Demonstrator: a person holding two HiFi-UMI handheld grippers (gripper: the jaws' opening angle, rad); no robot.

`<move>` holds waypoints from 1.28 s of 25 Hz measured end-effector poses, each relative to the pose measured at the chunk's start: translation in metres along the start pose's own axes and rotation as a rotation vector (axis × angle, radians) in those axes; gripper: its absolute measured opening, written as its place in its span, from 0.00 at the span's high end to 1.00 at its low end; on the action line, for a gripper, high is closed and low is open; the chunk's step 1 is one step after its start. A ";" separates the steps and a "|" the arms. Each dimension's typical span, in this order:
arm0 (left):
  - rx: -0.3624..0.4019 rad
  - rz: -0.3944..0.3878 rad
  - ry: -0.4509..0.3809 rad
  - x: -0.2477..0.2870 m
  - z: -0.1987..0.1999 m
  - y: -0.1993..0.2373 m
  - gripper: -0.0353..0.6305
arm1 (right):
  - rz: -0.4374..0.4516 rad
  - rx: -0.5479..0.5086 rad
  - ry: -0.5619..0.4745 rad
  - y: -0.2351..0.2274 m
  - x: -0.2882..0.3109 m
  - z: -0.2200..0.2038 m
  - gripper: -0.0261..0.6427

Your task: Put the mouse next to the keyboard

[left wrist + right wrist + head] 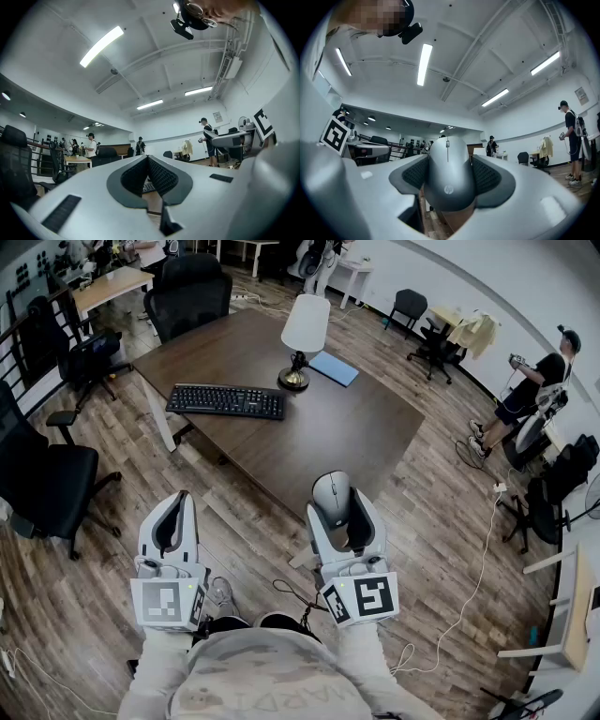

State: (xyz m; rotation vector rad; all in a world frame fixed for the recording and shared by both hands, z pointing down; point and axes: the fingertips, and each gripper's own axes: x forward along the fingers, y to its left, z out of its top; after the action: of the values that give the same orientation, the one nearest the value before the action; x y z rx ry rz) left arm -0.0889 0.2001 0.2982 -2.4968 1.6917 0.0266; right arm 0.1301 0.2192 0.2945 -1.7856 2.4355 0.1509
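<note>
A grey computer mouse (331, 496) (447, 171) sits between the dark pads of my right gripper (336, 504) (449, 176), which is shut on it, held up in front of the brown table's near edge. A black keyboard (226, 400) lies on the table (347, 432), left of a lamp, well ahead of both grippers. My left gripper (172, 519) (148, 176) hangs at the lower left over the floor; its jaws meet with nothing between them. Through the small gap beneath the left pads a bit of the keyboard (148, 187) shows.
A white-shaded lamp (304, 338) and a blue notebook (334, 368) stand behind the keyboard. Black office chairs (39, 479) (190, 292) flank the table at left and back. A person (525, 390) stands at the far right. Cables (469, 587) trail on the wooden floor.
</note>
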 end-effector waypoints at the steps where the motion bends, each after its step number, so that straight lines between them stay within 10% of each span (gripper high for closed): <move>1: 0.001 -0.002 -0.001 0.000 -0.001 -0.001 0.94 | 0.000 0.000 -0.001 0.000 0.000 -0.001 0.50; 32: 0.038 -0.048 -0.035 0.120 -0.021 0.099 0.94 | -0.104 -0.005 0.008 -0.004 0.138 -0.031 0.51</move>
State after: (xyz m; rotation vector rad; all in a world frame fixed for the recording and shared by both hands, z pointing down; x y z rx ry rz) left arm -0.1372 0.0510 0.2995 -2.4938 1.6029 0.0337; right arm 0.0912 0.0832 0.3038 -1.9141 2.3425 0.1407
